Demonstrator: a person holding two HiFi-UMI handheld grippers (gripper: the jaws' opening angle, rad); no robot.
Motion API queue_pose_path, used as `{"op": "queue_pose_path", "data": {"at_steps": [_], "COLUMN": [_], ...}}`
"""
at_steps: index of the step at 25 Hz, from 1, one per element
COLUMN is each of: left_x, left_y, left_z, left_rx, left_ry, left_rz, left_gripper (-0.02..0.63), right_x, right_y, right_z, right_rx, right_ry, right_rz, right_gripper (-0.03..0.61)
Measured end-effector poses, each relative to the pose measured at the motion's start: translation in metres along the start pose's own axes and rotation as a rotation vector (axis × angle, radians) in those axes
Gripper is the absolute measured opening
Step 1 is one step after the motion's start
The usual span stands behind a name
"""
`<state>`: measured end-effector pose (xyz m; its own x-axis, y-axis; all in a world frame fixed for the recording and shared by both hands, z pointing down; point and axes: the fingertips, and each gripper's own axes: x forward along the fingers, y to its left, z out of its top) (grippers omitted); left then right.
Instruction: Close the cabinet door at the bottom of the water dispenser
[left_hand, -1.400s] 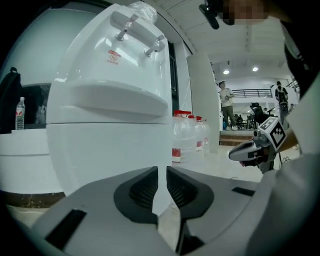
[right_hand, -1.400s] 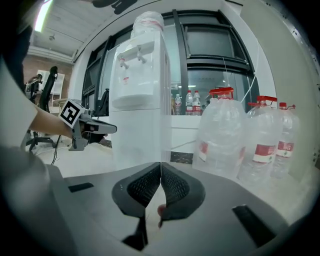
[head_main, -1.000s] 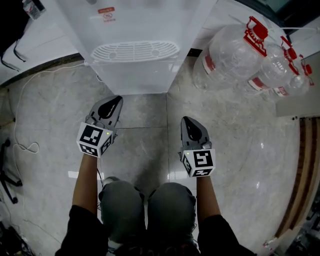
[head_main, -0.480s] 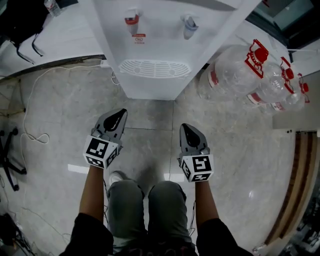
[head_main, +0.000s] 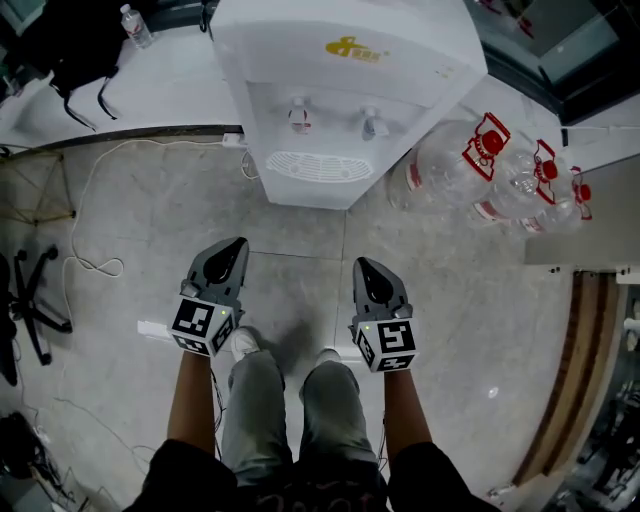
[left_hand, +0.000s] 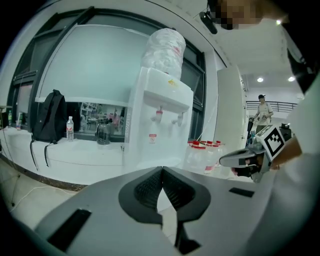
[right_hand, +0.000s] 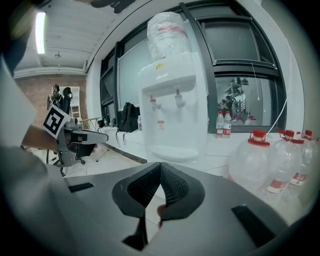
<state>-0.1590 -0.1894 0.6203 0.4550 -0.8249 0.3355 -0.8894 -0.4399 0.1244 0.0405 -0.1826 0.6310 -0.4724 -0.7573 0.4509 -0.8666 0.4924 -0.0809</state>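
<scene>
We are holding both tools out over the grey tiled floor (head_main: 130, 200), in the lower middle of the head view, just above our own legs (head_main: 275, 400). The left gripper (head_main: 233, 247) is showing its jaws pressed together, the ribbed pads meeting at the tips with nothing between them. The right gripper (head_main: 363, 266) is standing the same way, closed and empty. The two are lying side by side, apart, both pointing toward the top of the frame.

The water dispenser (head_main: 340, 100) is standing at the upper middle of the head view, well apart from both tools, its two taps and drip grille facing us. In the left gripper view an upturned bottle (left_hand: 165, 47) is sitting on its top. We cannot make out the cabinet door at its foot: from above, the front below the grille is shrinking to a narrow band, and in both gripper views the tools' own bodies are covering that part.

Large water jugs (head_main: 450, 165) with red caps are lying just right of the dispenser. A black backpack (head_main: 70, 40) is resting on the white ledge at the upper left, and a white cable (head_main: 80, 230) is trailing across the floor at the left.
</scene>
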Motion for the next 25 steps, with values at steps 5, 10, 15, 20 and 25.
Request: {"op": "queue_pose_path", "data": {"at_steps": [5,10,15,20,25], "left_x": [-0.043,-0.081,-0.107,-0.130,-0.154], "left_y": [-0.014,-0.027,-0.039,-0.052,-0.062], "left_z": [0.071,0.141,0.210,0.268,0.314], "left_rx": [-0.002,-0.025,-0.016,-0.014,-0.005], "left_ry": [-0.007,-0.021,-0.046,-0.070,-0.087], "left_rz": [0.009,0.022,0.030,0.044,0.053], "left_gripper": [0.015,0.015,0.015,0.015,0.015], "right_x": [-0.039,-0.076,-0.112,-0.148,-0.182], "right_y": [0.017,0.032,0.035,0.033,0.029], "right_z": [0.063,0.138,0.203,0.255,0.295], "right_rx": [-0.013,-0.018,-0.010,-0.013,-0.012], "right_ry": [0.026,-0.003,-0.030,-0.060,-0.080], "right_rz": [0.013,0.016,0.002,-0.026,-0.046], "right_gripper": [0.012,0.012,0.012,0.012,0.012]}}
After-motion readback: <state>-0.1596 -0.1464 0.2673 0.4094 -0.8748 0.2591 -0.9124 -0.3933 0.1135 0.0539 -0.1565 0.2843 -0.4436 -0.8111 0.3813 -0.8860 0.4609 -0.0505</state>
